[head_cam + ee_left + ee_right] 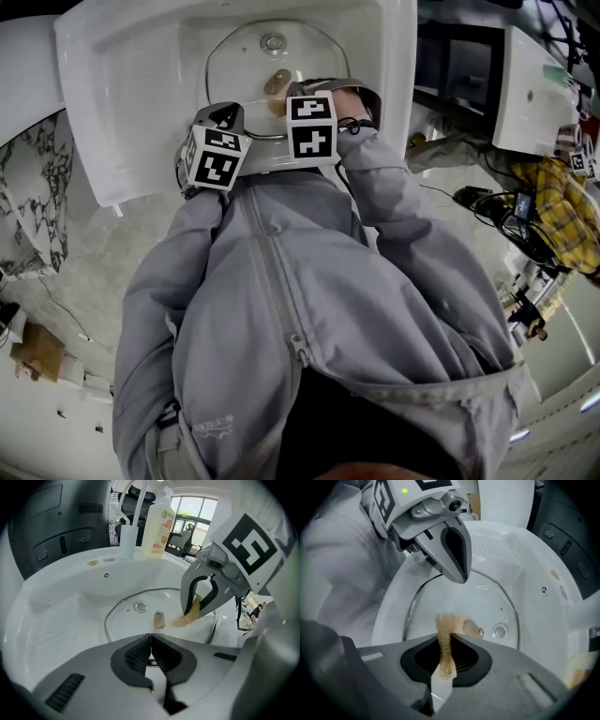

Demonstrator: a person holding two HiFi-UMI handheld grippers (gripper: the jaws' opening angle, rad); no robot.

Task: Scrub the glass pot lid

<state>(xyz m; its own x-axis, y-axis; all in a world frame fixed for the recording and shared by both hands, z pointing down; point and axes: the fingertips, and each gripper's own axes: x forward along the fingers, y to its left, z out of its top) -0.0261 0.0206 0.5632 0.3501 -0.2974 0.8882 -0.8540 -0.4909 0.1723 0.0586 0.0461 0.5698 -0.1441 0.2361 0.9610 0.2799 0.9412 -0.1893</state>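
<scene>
Between the jaws of the right gripper: one tan mesh scrub pad. The jaws are closed flat on its upper part, so the loose end hangs forward as the working face. From the left gripper view, that free end appears to touch the glass just beside the knob. I judge this hold keeps the hard jaws off the glass while the pad does the rubbing.

Left gripper: jaws fully together at the near edge of the glass pot lid. A thin strip of metal rim shows just under the pads, so I take it to be pinching the rim. My guess is it pins the lid so it cannot slide or spin under the scrubbing.

Glass pot lid: lying flat in the bottom of the white sink, dome and knob upward.
- Clear glass with a bright metal band round the edge.
- Pale tan knob at centre.
- Small round steam vent beside the knob.
- No suds or soiling that I can make out.

Behind the basin: one soap bottle, upright and well apart from the lid.
</scene>
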